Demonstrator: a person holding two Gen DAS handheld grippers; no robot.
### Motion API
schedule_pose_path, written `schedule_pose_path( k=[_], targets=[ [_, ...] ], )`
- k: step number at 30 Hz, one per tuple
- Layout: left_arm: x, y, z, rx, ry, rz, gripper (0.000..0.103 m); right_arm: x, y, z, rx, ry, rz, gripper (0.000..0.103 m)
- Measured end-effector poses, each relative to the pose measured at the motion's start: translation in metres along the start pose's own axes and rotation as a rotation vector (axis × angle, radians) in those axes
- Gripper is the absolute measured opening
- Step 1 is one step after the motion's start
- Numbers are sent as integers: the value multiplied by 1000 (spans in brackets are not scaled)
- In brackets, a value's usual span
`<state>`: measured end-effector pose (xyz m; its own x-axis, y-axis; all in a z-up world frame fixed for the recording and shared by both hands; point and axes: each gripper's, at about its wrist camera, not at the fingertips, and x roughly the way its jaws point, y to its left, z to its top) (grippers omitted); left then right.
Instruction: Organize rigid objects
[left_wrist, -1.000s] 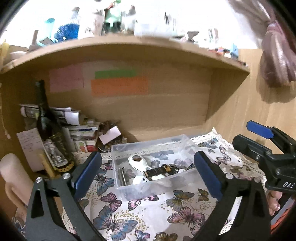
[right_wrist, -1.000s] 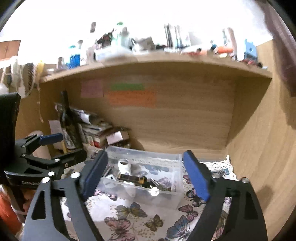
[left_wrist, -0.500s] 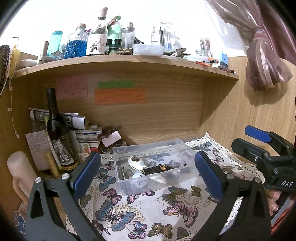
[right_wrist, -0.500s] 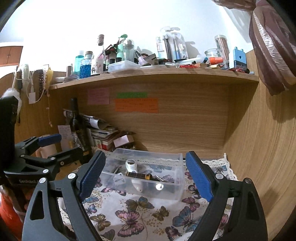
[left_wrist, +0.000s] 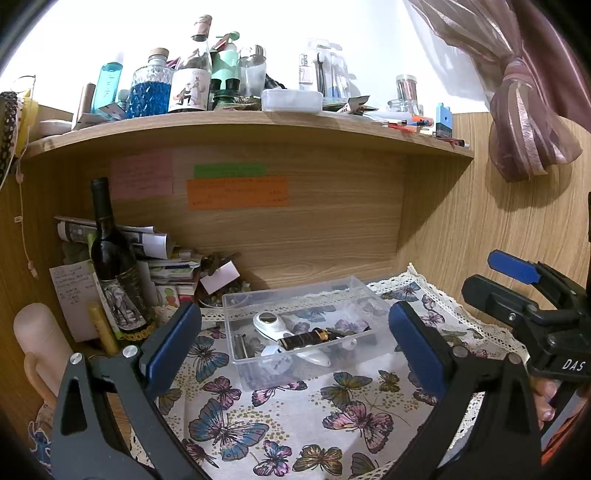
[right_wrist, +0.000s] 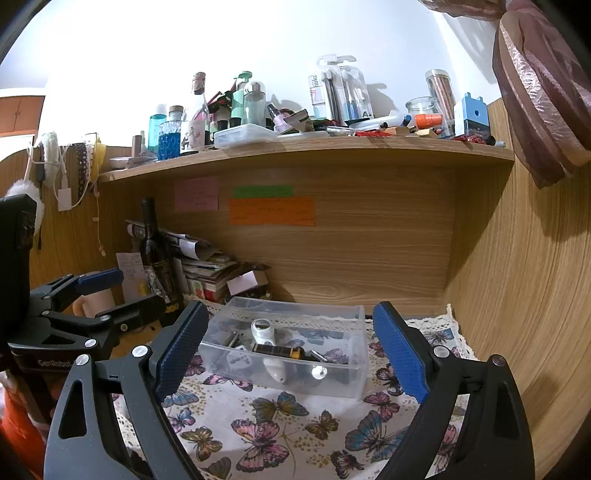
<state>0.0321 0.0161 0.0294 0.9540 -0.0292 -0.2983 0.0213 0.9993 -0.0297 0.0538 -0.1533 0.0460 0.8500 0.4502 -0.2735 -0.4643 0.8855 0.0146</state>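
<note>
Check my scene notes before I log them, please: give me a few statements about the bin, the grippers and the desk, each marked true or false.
1. Both grippers are open and hold nothing. True: left gripper, right gripper.
2. The clear plastic bin stands on the butterfly cloth. True.
3. The bin is empty. False: it holds a white magnifier, a black cylinder with gold trim and other small items.
4. The wine bottle lies on its side. False: it stands upright left of the bin.
5. An orange note is stuck on the back panel. True.
</note>
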Motion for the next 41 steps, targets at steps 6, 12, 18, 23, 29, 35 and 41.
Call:
schedule_pose_path(
  k=[6,12,18,23,29,35,41],
  targets=[
    [3,0,-1,1,8,-2,103,0,0,0,2,1,1,91],
    [4,2,-2,1,10,-7,103,0,0,0,2,2,3,93],
    [4,0,-3,8,7,-8,103,1,3,-1,4,6,4,93],
    [3,-1,-3,5,3,-17,103,2,3,-2,8,10,5,93],
    [4,-3,-4,2,14,-21,103,4,3,-5,10,21,6,93],
    [6,-1,-5,-6,21,-30,103,9,1,-8,23,41,16,94],
    [7,3,-5,-12,28,-38,103,16,-1,-11,34,62,28,94]
  ],
)
